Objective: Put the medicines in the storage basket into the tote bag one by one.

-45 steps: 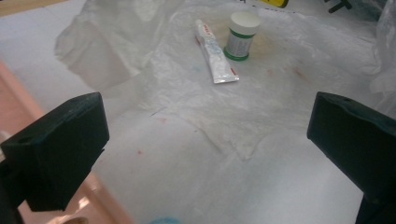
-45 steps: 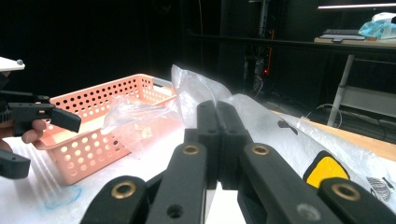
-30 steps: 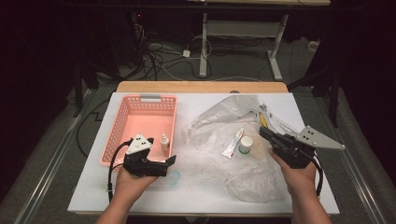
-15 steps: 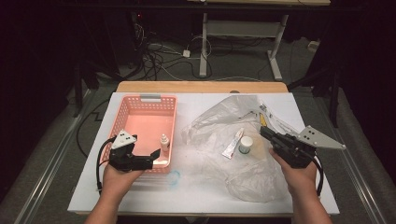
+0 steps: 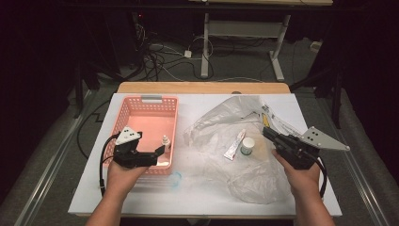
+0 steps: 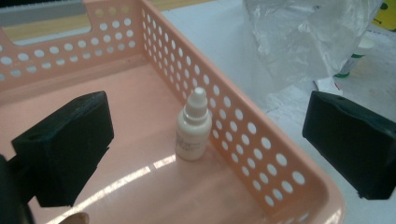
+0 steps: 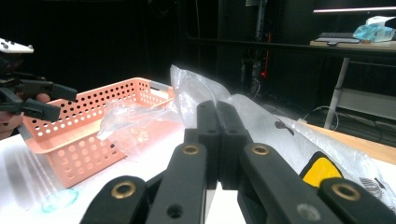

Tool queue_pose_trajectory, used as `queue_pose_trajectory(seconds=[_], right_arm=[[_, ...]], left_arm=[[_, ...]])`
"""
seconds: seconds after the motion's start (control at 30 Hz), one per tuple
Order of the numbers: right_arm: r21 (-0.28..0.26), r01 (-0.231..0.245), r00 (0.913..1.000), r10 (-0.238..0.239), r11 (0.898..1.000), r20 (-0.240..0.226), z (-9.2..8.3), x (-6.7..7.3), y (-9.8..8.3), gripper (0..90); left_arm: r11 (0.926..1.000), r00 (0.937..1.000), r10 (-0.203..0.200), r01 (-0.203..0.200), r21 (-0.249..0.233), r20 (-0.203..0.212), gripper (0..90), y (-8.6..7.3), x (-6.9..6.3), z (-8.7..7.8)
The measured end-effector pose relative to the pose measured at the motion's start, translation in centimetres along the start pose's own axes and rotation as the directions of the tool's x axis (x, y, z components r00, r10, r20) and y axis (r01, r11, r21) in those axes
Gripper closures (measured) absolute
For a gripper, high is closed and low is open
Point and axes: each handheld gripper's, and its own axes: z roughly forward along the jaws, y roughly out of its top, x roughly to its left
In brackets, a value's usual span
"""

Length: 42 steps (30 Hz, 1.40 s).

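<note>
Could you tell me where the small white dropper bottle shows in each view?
High view: dropper bottle stands upright inside the pink basket, by its right wall.
Left gripper view: bottle at centre, between the open jaws.
Right gripper view: not visible.
Shared landmark: the pink basket.

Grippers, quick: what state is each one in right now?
Left gripper: open, empty, jaws either side of the small white plastic dropper bottle standing in the pink perforated plastic basket.
Right gripper: shut, empty.

room: dark | floor [image 5: 61,141]: grey | cables [image 5: 164,59] | white desk frame [image 5: 207,47]
</note>
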Motion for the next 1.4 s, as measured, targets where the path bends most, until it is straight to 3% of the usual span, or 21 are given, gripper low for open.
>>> queue_pose_trajectory(seconds=[0.23, 0.3, 0.4, 0.7, 0.8, 0.87, 1.0, 1.1, 1.4], right_arm=[[0.003, -0.006, 1.0, 0.006, 1.0, 0.002, 0.0, 0.0, -0.1, 90.0], [0.002, -0.008, 1.0, 0.008, 1.0, 0.003, 0.0, 0.0, -0.1, 90.0], [0.004, 0.004, 1.0, -0.004, 1.0, -0.001, 0.0, 0.0, -0.1, 90.0], [0.005, 0.0, 1.0, 0.0, 1.0, -0.001, 0.0, 0.0, -0.1, 90.0], [0.0, -0.004, 1.0, 0.004, 1.0, 0.001, 0.0, -0.1, 0.0, 90.0], [0.0, 0.001, 1.0, -0.001, 1.0, -0.002, 0.0, -0.2, -0.1, 90.0], [-0.001, 0.002, 1.0, -0.002, 1.0, -0.004, 0.0, -0.2, -0.1, 90.0], [-0.003, -0.008, 1.0, 0.008, 1.0, -0.003, 0.0, -0.1, -0.1, 90.0], [0.004, -0.009, 1.0, 0.009, 1.0, -0.002, 0.1, -0.2, -0.2, 90.0]], left_arm=[[1.0, 0.9996, -0.006, 0.006, -0.001, 0.028, 4.5, 1.8, 0.1, 0.9], [0.9999, 0.9997, 0.015, -0.015, -0.002, 0.021, 8.0, 2.4, 0.2, 1.0], [0.9999, 0.9999, 0.004, -0.005, 0.011, 0.013, 11.5, 2.9, 0.7, 1.4], [0.9925, 0.9999, 0.006, -0.005, 0.122, -0.009, 16.6, 3.6, 1.8, 3.8], [0.9851, 0.9999, -0.01, 0.012, 0.172, -0.01, 18.9, 3.6, 2.5, 4.6], [0.9735, 1.0, -0.007, 0.008, 0.228, -0.006, 19.0, 3.4, 2.7, 5.2], [0.9681, 0.9997, -0.023, 0.022, 0.25, 0.001, 22.7, 3.5, 3.0, 5.5], [0.9591, 0.9998, -0.018, 0.015, 0.283, 0.008, 28.0, 3.4, 3.2, 5.8], [0.9194, 0.9986, 0.005, -0.025, 0.392, 0.052, 39.8, 3.4, 3.0, 7.4]])
